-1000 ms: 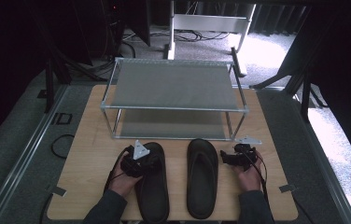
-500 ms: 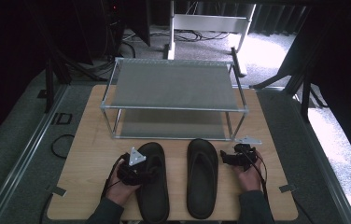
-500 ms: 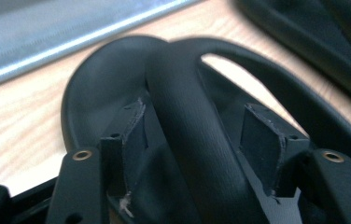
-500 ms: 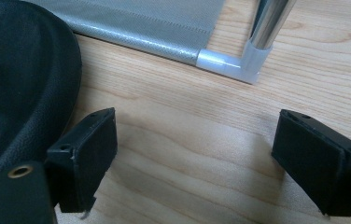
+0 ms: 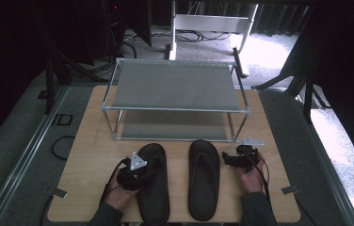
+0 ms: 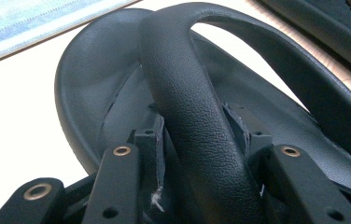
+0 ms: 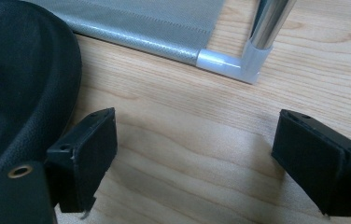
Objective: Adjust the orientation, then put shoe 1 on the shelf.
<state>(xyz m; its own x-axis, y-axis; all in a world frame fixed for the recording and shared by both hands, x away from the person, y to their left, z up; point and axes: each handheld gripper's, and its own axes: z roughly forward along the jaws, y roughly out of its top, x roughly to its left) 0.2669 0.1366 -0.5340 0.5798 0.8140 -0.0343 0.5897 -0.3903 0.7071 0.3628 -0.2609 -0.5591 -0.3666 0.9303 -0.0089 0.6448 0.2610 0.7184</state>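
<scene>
— Where's the left slipper (image 5: pixel 154 181)?
— Flat on the counter (image 5: pixel 85 155) before the rack (image 5: pixel 175 101), its strap (image 6: pixel 187 107) pinched in the left claw (image 5: pixel 140 173).
— And the right claw (image 5: pixel 231 160)?
— Spread wide, empty, beside the other slipper (image 5: pixel 204 179).
— Advice?
— Grip the strap low and lift level, I'd say.

wooden table (image 5: pixel 95 141), two-tier rack (image 5: pixel 175 84), two black sandals (image 5: pixel 203 179)

no readable text, labels or numbers
</scene>
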